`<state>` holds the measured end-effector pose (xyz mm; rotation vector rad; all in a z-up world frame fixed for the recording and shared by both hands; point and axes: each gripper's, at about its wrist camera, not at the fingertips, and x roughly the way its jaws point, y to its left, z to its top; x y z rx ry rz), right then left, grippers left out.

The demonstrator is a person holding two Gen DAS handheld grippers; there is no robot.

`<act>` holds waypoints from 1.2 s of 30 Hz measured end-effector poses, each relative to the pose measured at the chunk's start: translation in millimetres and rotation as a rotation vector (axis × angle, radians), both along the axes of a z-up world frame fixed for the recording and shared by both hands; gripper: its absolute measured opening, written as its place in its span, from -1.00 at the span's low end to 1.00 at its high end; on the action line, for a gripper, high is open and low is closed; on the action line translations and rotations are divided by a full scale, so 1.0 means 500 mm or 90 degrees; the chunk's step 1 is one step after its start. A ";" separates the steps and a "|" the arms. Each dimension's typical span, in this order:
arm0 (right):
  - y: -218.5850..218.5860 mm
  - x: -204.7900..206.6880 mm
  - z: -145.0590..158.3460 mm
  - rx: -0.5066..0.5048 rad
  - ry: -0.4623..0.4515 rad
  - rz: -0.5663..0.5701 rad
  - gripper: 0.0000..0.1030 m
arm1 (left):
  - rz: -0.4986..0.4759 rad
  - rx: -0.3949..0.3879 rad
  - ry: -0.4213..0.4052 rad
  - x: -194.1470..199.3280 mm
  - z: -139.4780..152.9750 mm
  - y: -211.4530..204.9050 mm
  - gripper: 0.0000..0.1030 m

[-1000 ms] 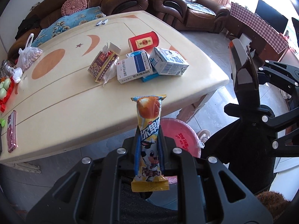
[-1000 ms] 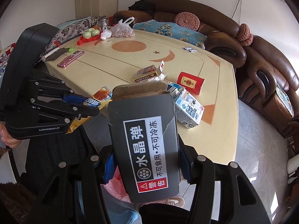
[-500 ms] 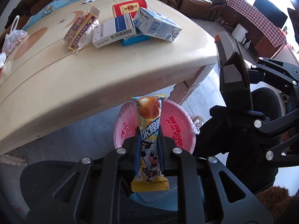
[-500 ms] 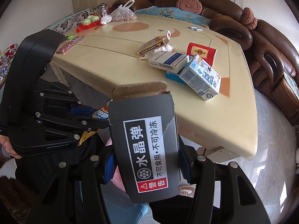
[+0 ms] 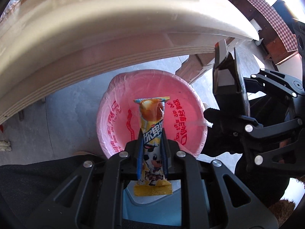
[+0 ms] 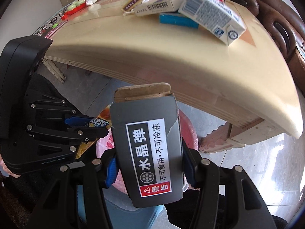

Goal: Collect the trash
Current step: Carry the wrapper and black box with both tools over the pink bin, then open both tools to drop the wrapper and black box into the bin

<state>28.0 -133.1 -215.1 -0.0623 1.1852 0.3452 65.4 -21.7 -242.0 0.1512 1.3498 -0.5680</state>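
The left gripper [image 5: 152, 152] jaws pinch the snack wrapper [image 5: 152, 133] directly over the pink bin [image 5: 114, 114], ready to drop; at three o'clock, the right gripper [image 6: 148, 164] jaws clamp the black box [image 6: 148, 148] beside the bench [image 6: 171, 53] edge.

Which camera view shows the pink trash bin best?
The left wrist view: the pink trash bin shows its whole round opening under the table edge. In the right wrist view only slivers show, behind the black box.
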 end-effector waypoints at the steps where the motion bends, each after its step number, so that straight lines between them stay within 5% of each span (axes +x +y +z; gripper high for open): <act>1: 0.000 0.005 -0.016 -0.001 0.010 0.000 0.05 | 0.005 0.002 0.011 0.007 -0.014 0.002 -0.68; 17: 0.028 0.070 -0.222 -0.019 0.110 0.031 0.05 | 0.080 0.038 0.158 0.066 -0.190 0.005 -0.68; 27: 0.036 0.076 -0.280 -0.012 0.148 0.053 0.08 | 0.080 0.058 0.203 0.077 -0.250 -0.007 -0.67; 33: 0.039 0.078 -0.297 0.003 0.160 0.052 0.35 | 0.085 0.071 0.204 0.088 -0.254 -0.012 -0.08; 36: 0.038 0.080 -0.300 0.003 0.160 0.050 0.35 | 0.085 0.074 0.202 0.091 -0.251 -0.012 0.04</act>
